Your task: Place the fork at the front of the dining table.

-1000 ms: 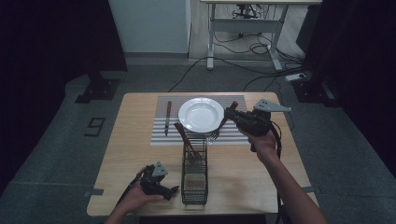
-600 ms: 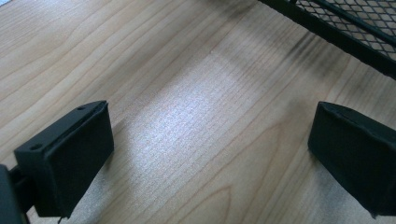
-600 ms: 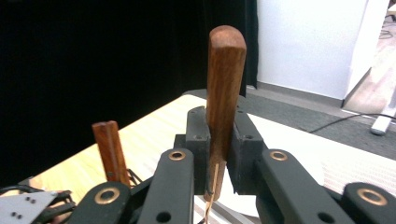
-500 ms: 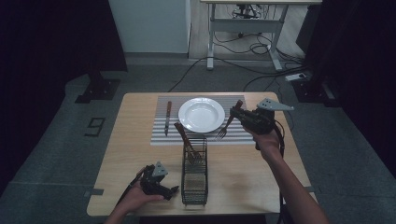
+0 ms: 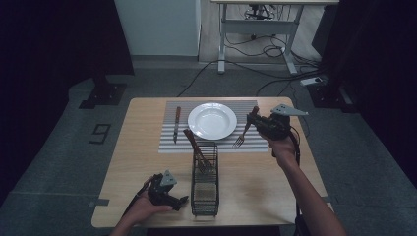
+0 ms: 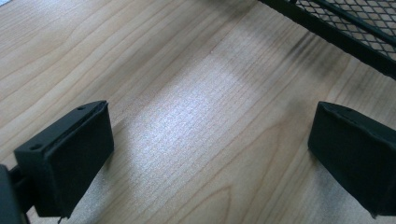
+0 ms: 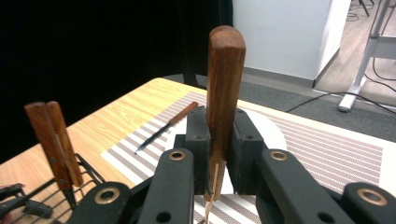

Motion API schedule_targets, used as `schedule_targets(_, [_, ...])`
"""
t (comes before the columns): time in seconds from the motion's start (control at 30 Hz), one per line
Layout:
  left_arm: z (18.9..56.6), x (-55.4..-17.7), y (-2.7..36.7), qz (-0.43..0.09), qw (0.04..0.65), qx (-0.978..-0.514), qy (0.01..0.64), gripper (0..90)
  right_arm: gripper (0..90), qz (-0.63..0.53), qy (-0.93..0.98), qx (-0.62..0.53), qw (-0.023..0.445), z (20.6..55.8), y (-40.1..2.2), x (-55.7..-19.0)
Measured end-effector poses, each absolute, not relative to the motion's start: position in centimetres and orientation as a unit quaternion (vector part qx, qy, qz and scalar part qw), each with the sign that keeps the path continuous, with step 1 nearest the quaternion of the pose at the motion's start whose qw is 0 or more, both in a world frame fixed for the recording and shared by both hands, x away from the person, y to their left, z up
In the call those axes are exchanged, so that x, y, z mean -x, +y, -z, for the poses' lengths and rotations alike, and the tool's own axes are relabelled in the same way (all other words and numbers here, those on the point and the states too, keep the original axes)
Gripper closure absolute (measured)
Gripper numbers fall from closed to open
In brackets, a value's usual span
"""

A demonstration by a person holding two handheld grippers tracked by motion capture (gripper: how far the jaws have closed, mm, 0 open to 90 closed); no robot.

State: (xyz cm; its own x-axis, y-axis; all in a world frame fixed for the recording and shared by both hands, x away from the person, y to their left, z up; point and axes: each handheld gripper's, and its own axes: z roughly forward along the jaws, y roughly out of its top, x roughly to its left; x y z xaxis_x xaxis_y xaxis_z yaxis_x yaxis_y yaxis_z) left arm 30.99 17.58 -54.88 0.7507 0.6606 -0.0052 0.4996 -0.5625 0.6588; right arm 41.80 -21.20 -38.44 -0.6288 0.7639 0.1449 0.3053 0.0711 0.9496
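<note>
- Nearest, at the table's front edge: left gripper (image 5: 169, 194) resting low on the wooden table (image 5: 137, 147), jaws spread wide with bare wood between them, holding nothing.
- Just beside it: black wire basket (image 5: 204, 179), with one wooden-handled utensil (image 5: 195, 149) leaning upright inside.
- Farther out, on the striped placemat (image 5: 167, 142): white plate (image 5: 212, 121) in the middle, knife (image 5: 176, 124) flat on its left side, apart from the rim.
- Right of the plate: right gripper (image 5: 254, 122) clamped on a fork (image 5: 242, 136) by its wooden handle (image 7: 225, 88); handle end up, tines angled down, hovering just over the mat near the plate's right edge.
- Step in hand, judged: laying a place setting, with the fork being carried down to its spot right of the plate.
- Next move, judged: lowering until the tines meet the mat, tipping the handle flat, parallel to the knife and clear of the plate, then easing the jaws apart and lifting straight off so as not to drag it.
- Afterwards, probably: fetching the remaining utensil from the basket.
</note>
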Motion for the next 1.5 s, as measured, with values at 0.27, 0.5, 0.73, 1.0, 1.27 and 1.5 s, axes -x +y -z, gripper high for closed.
schedule_targets(0.27, [54.9, -31.0, 17.6, -0.122, 0.331, -0.875, 0.332, 0.2, 80.2, -0.548, 0.709, -0.392, 0.208, 39.4, -21.4, -42.5])
schedule_targets(0.5, [54.9, -31.0, 17.6, -0.122, 0.33, -0.875, 0.332, 0.2, 80.2, -0.535, 0.712, -0.402, 0.214, 40.1, -21.8, -43.0])
schedule_targets(0.73, [54.9, -31.0, 17.6, -0.122, 0.33, -0.875, 0.332, 0.2, 80.2, -0.528, 0.711, -0.412, 0.216, 40.6, -22.3, -43.6])
schedule_targets(1.0, [54.9, -31.0, 17.6, -0.122, 0.33, -0.875, 0.332, 0.2, 80.2, -0.52, 0.708, -0.421, 0.225, 41.1, -22.8, -44.2])
schedule_targets(1.27, [54.9, -31.0, 17.6, -0.122, 0.331, -0.875, 0.332, 0.1, 80.2, -0.509, 0.706, -0.434, 0.232, 41.9, -23.2, -45.1])
schedule_targets(1.5, [54.9, -31.0, 17.6, -0.121, 0.331, -0.876, 0.33, 0.0, 80.2, -0.496, 0.704, -0.449, 0.237, 42.7, -23.7, -45.9])
